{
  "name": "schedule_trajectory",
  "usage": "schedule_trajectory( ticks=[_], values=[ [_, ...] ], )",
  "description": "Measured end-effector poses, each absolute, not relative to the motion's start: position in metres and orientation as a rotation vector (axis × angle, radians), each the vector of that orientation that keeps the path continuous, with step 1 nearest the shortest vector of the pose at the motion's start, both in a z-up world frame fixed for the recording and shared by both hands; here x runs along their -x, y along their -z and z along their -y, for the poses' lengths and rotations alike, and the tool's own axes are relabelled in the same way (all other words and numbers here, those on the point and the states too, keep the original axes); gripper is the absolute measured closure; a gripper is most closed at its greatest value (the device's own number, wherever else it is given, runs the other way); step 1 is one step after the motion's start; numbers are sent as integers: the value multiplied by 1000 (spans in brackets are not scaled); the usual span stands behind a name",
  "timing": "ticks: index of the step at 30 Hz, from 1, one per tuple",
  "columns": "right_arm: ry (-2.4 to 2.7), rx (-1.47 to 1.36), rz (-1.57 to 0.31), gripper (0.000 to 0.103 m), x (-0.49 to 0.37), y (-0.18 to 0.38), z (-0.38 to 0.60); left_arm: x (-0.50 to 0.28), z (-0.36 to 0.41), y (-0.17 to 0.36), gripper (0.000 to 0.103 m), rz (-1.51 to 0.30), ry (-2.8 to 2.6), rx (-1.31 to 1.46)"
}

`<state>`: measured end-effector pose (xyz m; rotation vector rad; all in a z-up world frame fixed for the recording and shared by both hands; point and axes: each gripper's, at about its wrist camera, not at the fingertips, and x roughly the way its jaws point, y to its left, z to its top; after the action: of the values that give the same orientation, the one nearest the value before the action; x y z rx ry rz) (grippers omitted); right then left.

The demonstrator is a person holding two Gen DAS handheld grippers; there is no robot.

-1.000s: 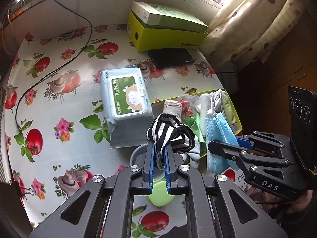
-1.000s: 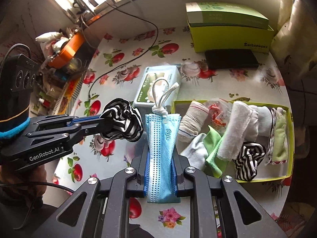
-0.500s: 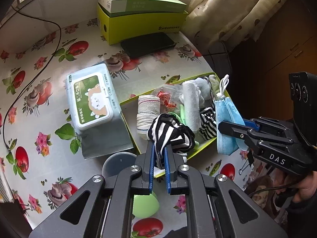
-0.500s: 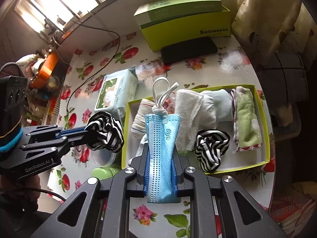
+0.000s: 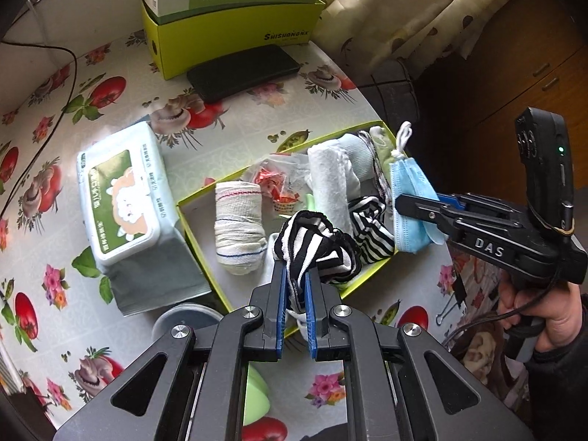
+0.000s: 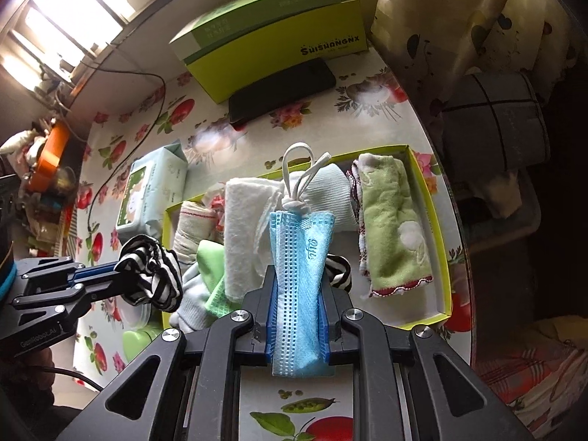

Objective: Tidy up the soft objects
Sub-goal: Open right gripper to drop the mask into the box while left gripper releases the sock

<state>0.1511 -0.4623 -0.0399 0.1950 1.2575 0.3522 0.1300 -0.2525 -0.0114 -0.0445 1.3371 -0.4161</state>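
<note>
My left gripper (image 5: pixel 295 286) is shut on a black-and-white striped sock (image 5: pixel 312 246) and holds it over the near edge of the yellow-green tray (image 5: pixel 198 235). It also shows in the right wrist view (image 6: pixel 152 273). My right gripper (image 6: pixel 297 290) is shut on a folded blue face mask (image 6: pixel 299 257) and holds it above the tray (image 6: pixel 439 257). The mask also shows in the left wrist view (image 5: pixel 408 198). The tray holds a second striped sock (image 5: pixel 369 226), a rolled white cloth (image 5: pixel 240 226), a white towel (image 6: pixel 240 235) and a green towel (image 6: pixel 395 228).
A wet-wipes pack (image 5: pixel 117 198) lies left of the tray. A black phone (image 5: pixel 242 71) and a yellow-green box (image 5: pixel 235 25) sit at the back. A grey lid (image 5: pixel 183 321) and a green object (image 5: pixel 255 397) lie near me. The table's right edge (image 6: pixel 455 220) runs beside the tray.
Both grippers have moved right and closer over the tray, each still holding its item. The mask now hangs over the tray's middle.
</note>
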Motion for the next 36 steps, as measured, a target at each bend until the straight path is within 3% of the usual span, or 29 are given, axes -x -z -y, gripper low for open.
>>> schedule_trajectory(
  ticks=[13, 28, 31, 33, 36],
  values=[
    [-363, -195, -1296, 86, -163, 65, 463, -123, 269, 58, 94, -1484, 416, 25],
    [-383, -171, -1269, 85, -172, 63, 463, -140, 263, 52, 94, -1419, 326, -46],
    [-386, -178, -1283, 78, -174, 69, 463, -141, 266, 39, 94, -1388, 348, -35],
    [-380, -192, -1271, 58, -173, 67, 465, -143, 268, 33, 94, -1376, 361, -22],
    [-391, -219, -1244, 57, -169, 59, 471, -146, 275, 28, 94, -1363, 379, -12]
  ],
)
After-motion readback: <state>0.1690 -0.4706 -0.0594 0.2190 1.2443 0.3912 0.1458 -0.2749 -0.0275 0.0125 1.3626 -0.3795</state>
